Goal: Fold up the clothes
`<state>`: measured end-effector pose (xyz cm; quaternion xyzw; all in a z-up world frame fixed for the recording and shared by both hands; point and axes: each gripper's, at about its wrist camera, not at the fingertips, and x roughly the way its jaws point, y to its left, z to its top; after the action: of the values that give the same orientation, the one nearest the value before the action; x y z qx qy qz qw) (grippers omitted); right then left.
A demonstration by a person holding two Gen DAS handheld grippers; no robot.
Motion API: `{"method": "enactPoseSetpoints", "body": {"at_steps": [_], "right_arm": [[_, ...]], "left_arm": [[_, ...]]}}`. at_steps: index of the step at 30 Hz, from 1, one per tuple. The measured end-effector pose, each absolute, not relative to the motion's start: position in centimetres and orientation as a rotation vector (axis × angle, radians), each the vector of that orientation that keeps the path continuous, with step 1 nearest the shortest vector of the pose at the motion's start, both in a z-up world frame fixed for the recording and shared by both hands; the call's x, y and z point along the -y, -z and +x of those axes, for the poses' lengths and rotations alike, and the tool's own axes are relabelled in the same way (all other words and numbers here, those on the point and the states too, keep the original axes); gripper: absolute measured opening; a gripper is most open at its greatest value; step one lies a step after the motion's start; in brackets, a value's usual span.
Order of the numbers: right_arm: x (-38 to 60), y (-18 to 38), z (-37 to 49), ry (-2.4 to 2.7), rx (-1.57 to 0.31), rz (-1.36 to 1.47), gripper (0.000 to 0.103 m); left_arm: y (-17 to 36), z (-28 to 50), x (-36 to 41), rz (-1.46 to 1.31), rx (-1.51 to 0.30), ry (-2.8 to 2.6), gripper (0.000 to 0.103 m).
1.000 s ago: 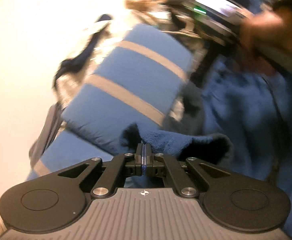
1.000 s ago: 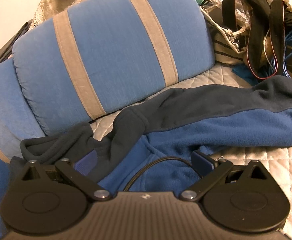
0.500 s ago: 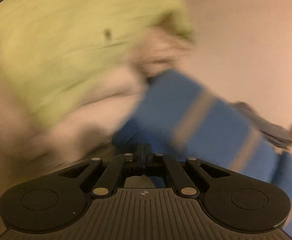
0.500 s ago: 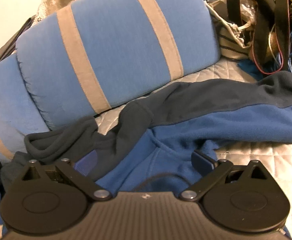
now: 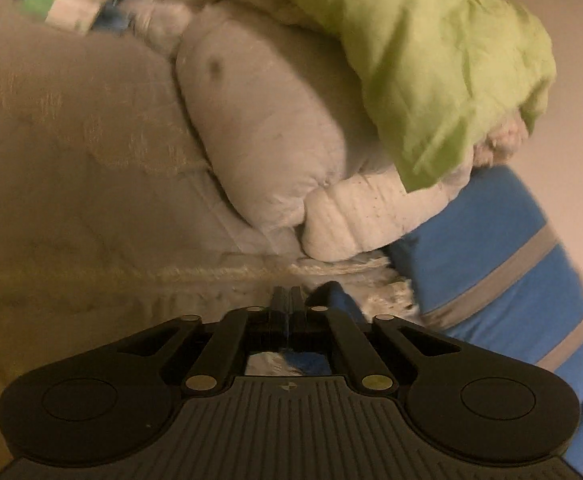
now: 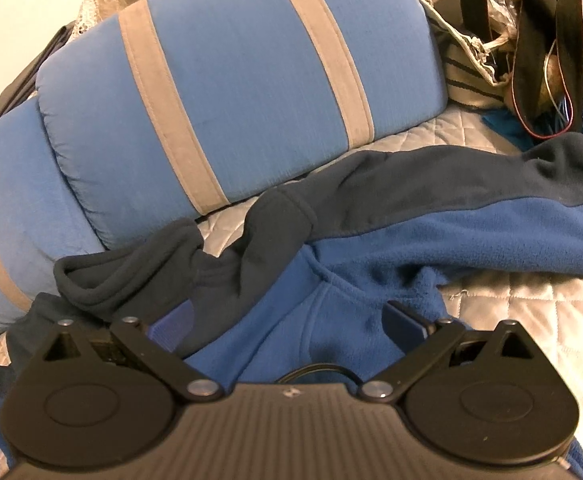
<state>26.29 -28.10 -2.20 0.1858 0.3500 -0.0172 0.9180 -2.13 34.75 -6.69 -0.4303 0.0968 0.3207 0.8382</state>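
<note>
The released right gripper [image 6: 287, 316] hovered directly over the blue-and-navy fleece jacket [image 6: 371, 264], whose sleeve stretched rightward.

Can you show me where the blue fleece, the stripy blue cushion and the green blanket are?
fleece [image 6: 371, 280]: right wrist view, its blue front.
cushion [image 6: 251, 80]: right wrist view, a blue panel between two grey stripes.
green blanket [image 5: 443, 60]: left wrist view, its middle.

Dim, warm, motion-blurred left view, fisheye edges
</note>
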Motion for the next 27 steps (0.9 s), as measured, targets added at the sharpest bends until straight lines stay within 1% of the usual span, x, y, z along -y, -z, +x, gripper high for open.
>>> {"method": "enactPoseSetpoints", "body": {"at_steps": [1,3,4,5,6,7,8,10,19,24,25,26,27], "right_arm": [[28.1,2.2,26.3,0.033,-0.721,0.380,0.103],[28.0,2.3,26.3,0.033,-0.724,0.378,0.103],[28.1,2.3,26.3,0.033,-0.725,0.379,0.103],[28.1,2.3,26.3,0.034,-0.726,0.379,0.103],[28.1,2.3,26.3,0.035,-0.728,0.380,0.103],[28.1,2.4,26.4,0.036,-0.730,0.381,0.103],[28.1,2.4,26.4,0.037,-0.733,0.382,0.103],[28.1,2.5,26.5,0.037,-0.739,0.386,0.103],[28.3,2.7,26.6,0.036,-0.753,0.401,0.103],[28.4,2.8,26.6,0.032,-0.757,0.403,0.103],[28.4,2.8,26.6,0.033,-0.758,0.403,0.103],[28.4,2.8,26.6,0.033,-0.761,0.407,0.103],[28.5,2.9,26.7,0.033,-0.764,0.413,0.103]], "left_arm": [[7.0,-1.8,-35.0,-0.961,-0.203,-0.654,0.011],[7.4,-1.1,-35.3,-1.045,-0.207,-0.610,0.012],[7.6,-0.7,-35.4,-1.078,-0.214,-0.589,0.018],[7.7,-0.2,-35.3,-1.101,-0.225,-0.570,0.029],[7.8,0.3,-35.2,-1.121,-0.236,-0.554,0.034],[8.0,0.9,-35.0,-1.141,-0.247,-0.537,0.046],[8.1,1.3,-34.8,-1.159,-0.261,-0.526,0.051],[8.2,2.2,-34.6,-1.168,-0.287,-0.537,0.053],[8.6,3.9,-33.7,-1.312,-0.407,-0.540,0.052],[8.5,5.0,-34.5,-1.305,-0.381,-0.567,0.051],[8.5,5.3,-34.7,-1.295,-0.381,-0.579,0.043],[8.4,5.6,-34.9,-1.286,-0.382,-0.591,0.020],[8.4,5.7,-35.1,-1.284,-0.394,-0.609,0.014]]}}
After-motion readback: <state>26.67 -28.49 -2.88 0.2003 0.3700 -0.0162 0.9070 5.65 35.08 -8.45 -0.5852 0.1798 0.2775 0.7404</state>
